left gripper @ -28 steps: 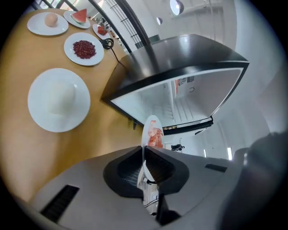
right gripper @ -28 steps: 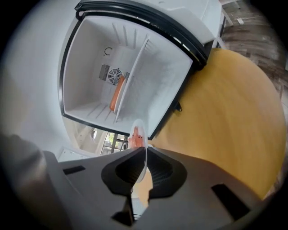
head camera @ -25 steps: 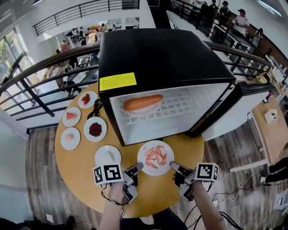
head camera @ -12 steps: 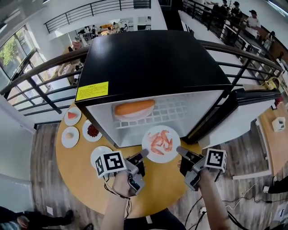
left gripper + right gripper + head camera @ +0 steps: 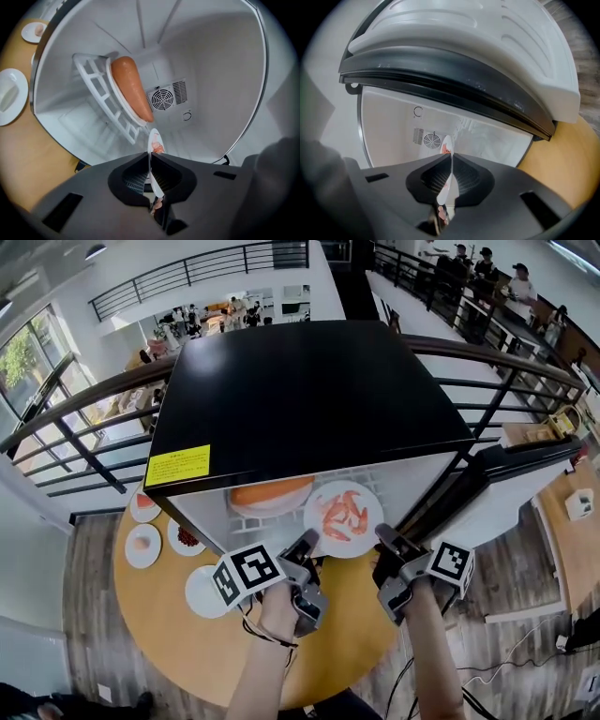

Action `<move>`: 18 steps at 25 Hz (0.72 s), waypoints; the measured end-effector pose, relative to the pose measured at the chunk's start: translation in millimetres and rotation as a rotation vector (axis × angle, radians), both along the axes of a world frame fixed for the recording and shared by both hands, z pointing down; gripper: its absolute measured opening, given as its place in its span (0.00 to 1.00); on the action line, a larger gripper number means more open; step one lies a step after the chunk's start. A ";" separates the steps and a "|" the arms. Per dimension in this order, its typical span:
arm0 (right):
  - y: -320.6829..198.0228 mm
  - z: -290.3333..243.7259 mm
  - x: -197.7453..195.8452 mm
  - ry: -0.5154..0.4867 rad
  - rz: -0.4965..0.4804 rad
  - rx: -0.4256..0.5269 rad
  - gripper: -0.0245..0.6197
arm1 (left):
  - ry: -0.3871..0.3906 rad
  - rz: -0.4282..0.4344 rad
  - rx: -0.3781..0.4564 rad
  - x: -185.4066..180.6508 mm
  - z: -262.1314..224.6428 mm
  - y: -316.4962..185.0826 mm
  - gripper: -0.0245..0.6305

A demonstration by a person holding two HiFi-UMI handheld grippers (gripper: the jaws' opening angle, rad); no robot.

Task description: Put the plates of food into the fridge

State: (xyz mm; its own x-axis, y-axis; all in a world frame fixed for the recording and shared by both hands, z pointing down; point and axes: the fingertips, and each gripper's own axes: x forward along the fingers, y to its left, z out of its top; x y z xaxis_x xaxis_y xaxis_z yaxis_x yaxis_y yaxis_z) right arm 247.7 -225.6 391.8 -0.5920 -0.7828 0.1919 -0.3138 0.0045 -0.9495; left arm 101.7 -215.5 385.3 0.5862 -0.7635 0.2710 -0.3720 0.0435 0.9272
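A white plate of pink shrimp (image 5: 343, 518) hangs at the mouth of the open black fridge (image 5: 300, 409), held level between both grippers. My left gripper (image 5: 307, 545) is shut on its left rim and my right gripper (image 5: 384, 538) is shut on its right rim. In the left gripper view the plate's edge (image 5: 155, 140) runs out from the closed left gripper (image 5: 151, 157). In the right gripper view the right gripper (image 5: 451, 157) pinches the plate's rim (image 5: 446, 145). Inside, a plate with an orange sausage (image 5: 131, 86) rests on the white wire shelf (image 5: 101, 89).
The fridge door (image 5: 506, 474) stands open at the right, close to my right gripper. On the round wooden table (image 5: 347, 615), left of the fridge, lie a pale-food plate (image 5: 142, 545), a red-food plate (image 5: 185, 538) and a white plate (image 5: 202, 592). A railing runs behind.
Both grippers have lifted the shrimp plate off the table and carried it forward to the fridge opening. My view has moved closer, over the fridge top.
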 end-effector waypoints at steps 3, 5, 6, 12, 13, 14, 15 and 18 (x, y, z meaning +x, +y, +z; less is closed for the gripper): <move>-10.4 4.3 4.4 -0.009 0.073 0.000 0.07 | -0.010 -0.023 0.008 4.3 3.7 -12.5 0.07; -15.5 7.4 6.6 -0.015 0.113 -0.001 0.07 | -0.013 -0.042 0.010 6.4 8.0 -18.2 0.07; -18.2 8.3 8.3 -0.015 0.131 0.002 0.07 | -0.008 -0.052 0.011 7.6 9.7 -21.1 0.07; -34.9 6.1 21.1 0.016 0.239 0.051 0.07 | 0.001 -0.110 0.029 18.2 13.8 -36.7 0.07; -37.9 5.0 22.9 0.019 0.259 0.058 0.07 | 0.001 -0.122 0.031 19.3 13.5 -39.7 0.07; -41.1 4.1 24.2 0.019 0.280 0.063 0.07 | 0.001 -0.135 0.033 19.8 13.0 -43.0 0.07; -44.5 3.2 24.8 0.016 0.299 0.065 0.07 | 0.002 -0.150 0.034 19.7 12.1 -46.5 0.07; -54.4 1.7 23.6 0.007 0.335 0.058 0.07 | -0.002 -0.193 0.038 17.6 9.1 -56.6 0.07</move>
State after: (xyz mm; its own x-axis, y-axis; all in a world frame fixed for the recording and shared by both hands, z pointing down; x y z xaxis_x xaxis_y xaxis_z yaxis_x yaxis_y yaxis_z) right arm 271.4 -280.0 393.5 -0.2990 -0.9433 0.1440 -0.3132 -0.0456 -0.9486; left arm 119.3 -272.1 394.4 0.4271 -0.8715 0.2409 -0.3617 0.0795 0.9289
